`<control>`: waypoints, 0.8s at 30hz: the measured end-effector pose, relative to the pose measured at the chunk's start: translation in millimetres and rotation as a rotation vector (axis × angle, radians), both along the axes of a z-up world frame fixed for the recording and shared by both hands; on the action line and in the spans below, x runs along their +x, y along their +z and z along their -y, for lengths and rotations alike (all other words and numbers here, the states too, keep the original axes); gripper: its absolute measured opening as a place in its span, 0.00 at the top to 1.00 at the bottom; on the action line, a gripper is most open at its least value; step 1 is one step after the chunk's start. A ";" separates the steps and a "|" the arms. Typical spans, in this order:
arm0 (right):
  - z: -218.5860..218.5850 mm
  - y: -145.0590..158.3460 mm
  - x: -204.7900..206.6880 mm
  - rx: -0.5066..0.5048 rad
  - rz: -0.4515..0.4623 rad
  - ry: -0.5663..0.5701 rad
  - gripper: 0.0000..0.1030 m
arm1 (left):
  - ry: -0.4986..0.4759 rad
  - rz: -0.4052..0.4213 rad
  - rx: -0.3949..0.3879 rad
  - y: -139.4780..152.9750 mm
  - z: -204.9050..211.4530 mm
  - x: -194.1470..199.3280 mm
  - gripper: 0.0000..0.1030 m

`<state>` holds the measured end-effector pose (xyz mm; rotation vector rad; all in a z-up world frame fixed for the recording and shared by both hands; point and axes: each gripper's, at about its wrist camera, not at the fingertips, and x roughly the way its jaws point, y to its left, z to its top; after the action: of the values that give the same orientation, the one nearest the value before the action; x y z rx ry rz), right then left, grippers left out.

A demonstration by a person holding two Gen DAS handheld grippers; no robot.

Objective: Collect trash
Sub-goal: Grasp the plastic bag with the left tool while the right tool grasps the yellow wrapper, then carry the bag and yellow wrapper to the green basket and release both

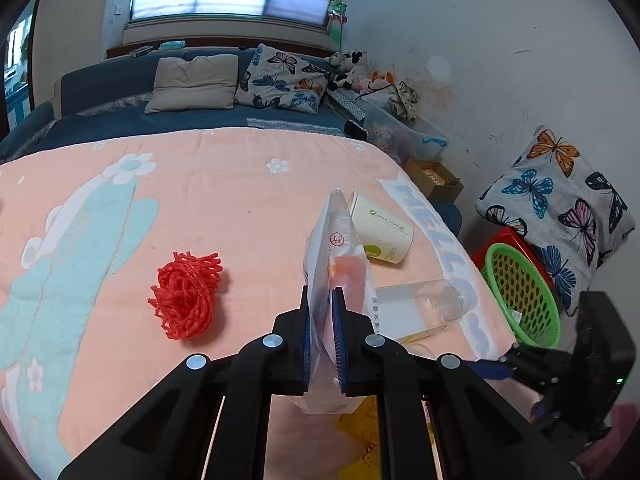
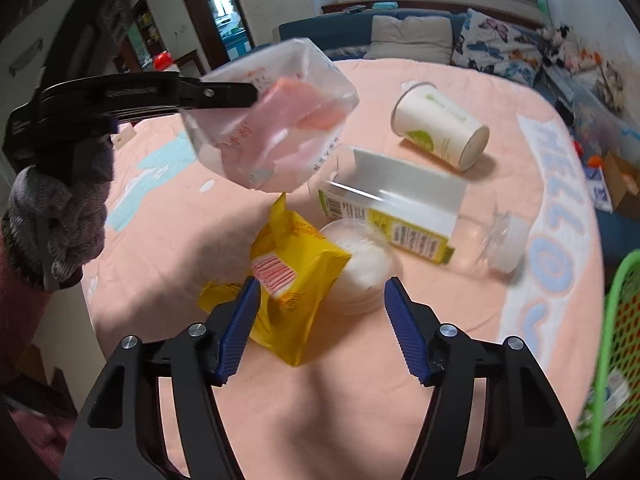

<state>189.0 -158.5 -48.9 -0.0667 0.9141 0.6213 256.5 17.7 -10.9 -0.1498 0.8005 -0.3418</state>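
My left gripper is shut on a clear plastic bag with pink contents, held upright above the pink bedspread. In the right wrist view the same bag hangs from that gripper's fingers at upper left. My right gripper is open, low over a yellow packet and a white round tub that lie between its jaws, with no pad pressing on them. A paper cup and a clear labelled bottle lie on their sides beyond. A red mesh net lies to the left.
A green perforated basket stands on a red stool off the bed's right edge, also seen as the basket at far right. A butterfly cushion, a cardboard box and a storage bin line the wall. Pillows lie at the head.
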 end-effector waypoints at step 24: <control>48.2 23.3 -42.1 0.186 0.018 -0.137 0.74 | -0.105 0.077 -0.068 37.6 28.6 -30.6 0.91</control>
<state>146.9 -206.7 -25.6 0.1559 0.8327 0.5741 226.0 -10.9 26.8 -0.1575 0.7228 -0.4716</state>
